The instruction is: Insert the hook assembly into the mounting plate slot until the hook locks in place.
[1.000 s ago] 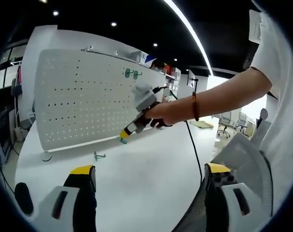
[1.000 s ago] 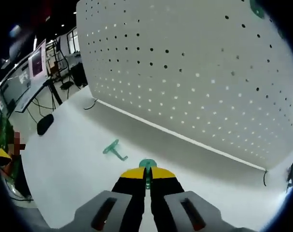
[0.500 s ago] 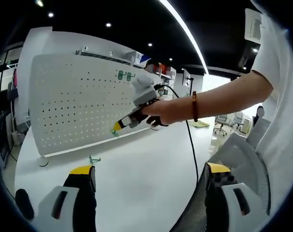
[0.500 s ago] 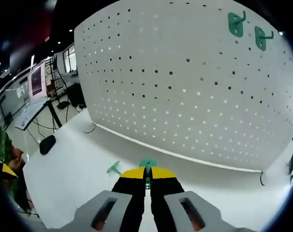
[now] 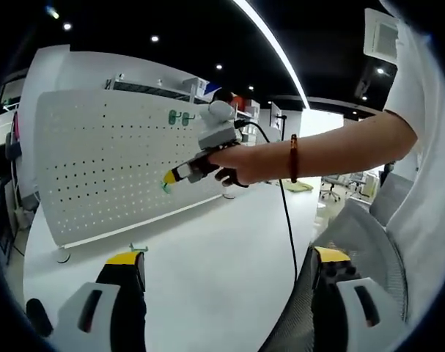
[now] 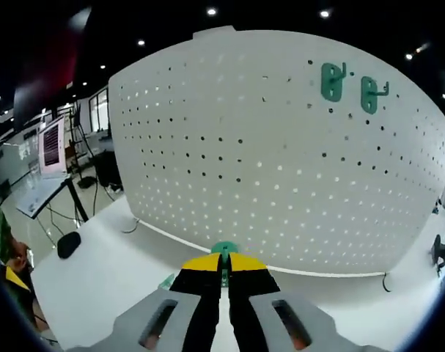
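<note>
Right gripper view: the right gripper (image 6: 223, 273) has its yellow-tipped jaws closed narrow on a green hook (image 6: 223, 251), whose rounded top shows just above the tips. Ahead stands the white pegboard (image 6: 229, 169), upright on the white table (image 6: 97, 275), its lower edge far of the held hook and apart from it. Two more green hooks hang side by side near the board's upper right: the left hung hook (image 6: 331, 81) and the right hung hook (image 6: 369, 94). A loose hook (image 6: 167, 281) lies on the table just left of the jaws.

Left gripper view: the left gripper (image 5: 226, 268) holds its jaws wide apart with nothing between them, low over the table. Beyond, a person's hand (image 5: 233, 161) holds the right gripper raised in front of the pegboard, the green hook at its tip close to the board's face; contact cannot be told. A bracelet (image 5: 292, 158) circles the wrist.
</note>
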